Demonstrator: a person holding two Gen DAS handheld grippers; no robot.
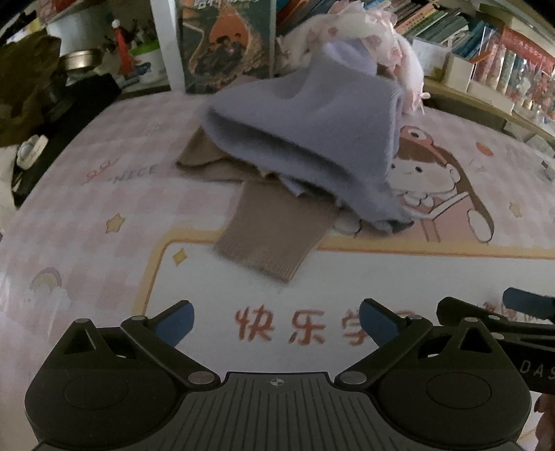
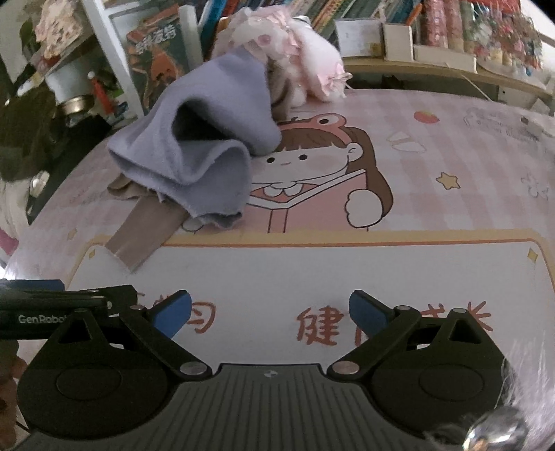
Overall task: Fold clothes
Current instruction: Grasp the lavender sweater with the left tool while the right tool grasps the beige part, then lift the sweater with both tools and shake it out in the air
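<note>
Soft, fuzzy lavender garment (image 1: 305,138) heaped in rounded folds at the far middle of the tabletop (image 1: 104,208), lying over a tan knit piece (image 1: 270,239) with a ribbed hem. Behind, a frilly pink-and-white garment (image 2: 295,52). Glossy cartoon-printed mat on the tabletop. Left gripper (image 1: 275,324) and right gripper (image 2: 270,314) both spread wide, holding nothing, hovering near the front edge. Books (image 1: 451,17) on shelves behind.
</note>
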